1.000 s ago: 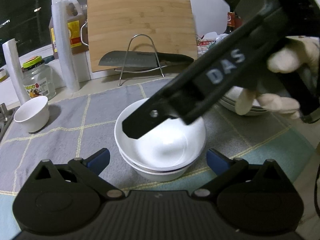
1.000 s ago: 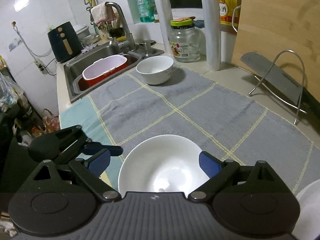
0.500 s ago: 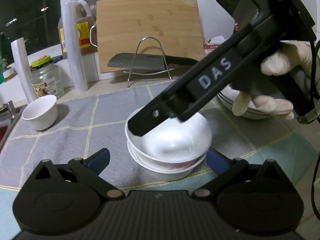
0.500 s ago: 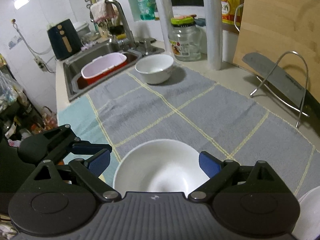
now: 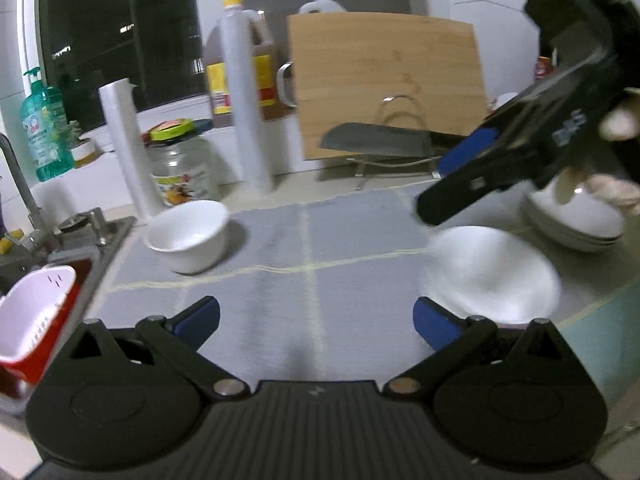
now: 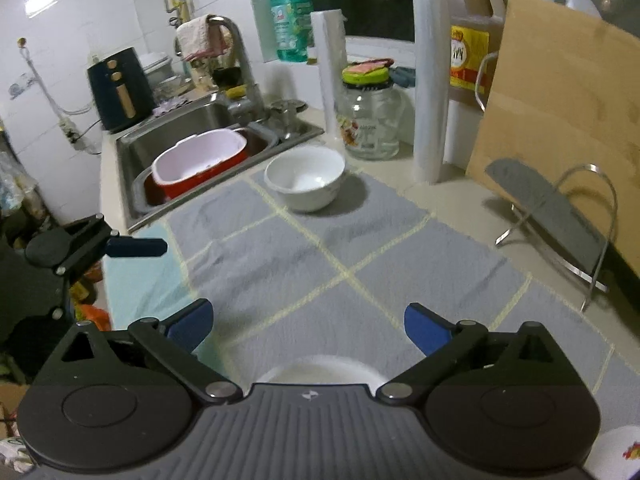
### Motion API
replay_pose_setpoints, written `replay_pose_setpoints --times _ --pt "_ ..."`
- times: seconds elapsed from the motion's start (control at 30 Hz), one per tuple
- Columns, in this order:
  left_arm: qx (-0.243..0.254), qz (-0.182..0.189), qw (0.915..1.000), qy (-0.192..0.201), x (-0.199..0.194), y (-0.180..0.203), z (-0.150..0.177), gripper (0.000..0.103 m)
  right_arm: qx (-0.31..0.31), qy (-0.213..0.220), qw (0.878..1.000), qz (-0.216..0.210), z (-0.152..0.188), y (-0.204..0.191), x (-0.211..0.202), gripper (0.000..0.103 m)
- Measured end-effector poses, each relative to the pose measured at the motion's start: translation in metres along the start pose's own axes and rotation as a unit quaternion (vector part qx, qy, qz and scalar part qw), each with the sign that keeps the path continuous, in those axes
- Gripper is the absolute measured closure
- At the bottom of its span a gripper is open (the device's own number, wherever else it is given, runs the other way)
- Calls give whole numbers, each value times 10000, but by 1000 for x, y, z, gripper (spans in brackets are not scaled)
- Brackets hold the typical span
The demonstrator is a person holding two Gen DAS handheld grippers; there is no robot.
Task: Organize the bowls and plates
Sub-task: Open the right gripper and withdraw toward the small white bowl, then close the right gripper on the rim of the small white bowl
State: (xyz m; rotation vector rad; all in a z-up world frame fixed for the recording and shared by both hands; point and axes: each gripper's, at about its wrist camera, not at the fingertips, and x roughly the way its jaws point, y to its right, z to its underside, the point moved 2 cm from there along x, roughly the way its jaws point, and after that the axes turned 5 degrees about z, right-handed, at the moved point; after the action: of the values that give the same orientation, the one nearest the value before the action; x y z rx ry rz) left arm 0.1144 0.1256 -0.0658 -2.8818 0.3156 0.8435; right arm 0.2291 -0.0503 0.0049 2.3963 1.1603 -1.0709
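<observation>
A stack of white bowls (image 5: 494, 276) sits on the grey mat (image 5: 320, 240) at the right; its top rim also shows in the right wrist view (image 6: 320, 368) just under the gripper body. A single small white bowl (image 5: 188, 236) (image 6: 306, 178) stands at the mat's far left near the sink. A stack of white plates (image 5: 576, 220) sits at the far right. My left gripper (image 5: 316, 322) is open and empty over the mat, left of the bowl stack. My right gripper (image 6: 306, 324) is open and empty above the bowl stack; it also shows in the left wrist view (image 5: 460, 184).
A sink (image 6: 180, 140) with a red-and-white tub (image 6: 200, 162) lies at the left. A glass jar (image 6: 370, 116), film rolls (image 6: 430, 92), oil bottles (image 5: 240, 60), a bamboo cutting board (image 5: 384, 80) and a cleaver on a wire rack (image 6: 560, 212) line the back.
My left gripper has swung left, from facing the bowl stack to facing the mat's middle and the small bowl. My right gripper has lifted and drawn back from the stacked bowls.
</observation>
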Motion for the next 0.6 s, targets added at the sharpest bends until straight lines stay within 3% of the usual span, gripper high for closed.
replay_pose_setpoints --times 0.3,0.6 --pt "182 -190 9996 -71 56 -92 -2 1 337 -70 9990 275 -57 -15 54 0" --pt "-26 -21 9998 -190 106 -136 6 1 604 -227 9974 325 -100 -13 111 0"
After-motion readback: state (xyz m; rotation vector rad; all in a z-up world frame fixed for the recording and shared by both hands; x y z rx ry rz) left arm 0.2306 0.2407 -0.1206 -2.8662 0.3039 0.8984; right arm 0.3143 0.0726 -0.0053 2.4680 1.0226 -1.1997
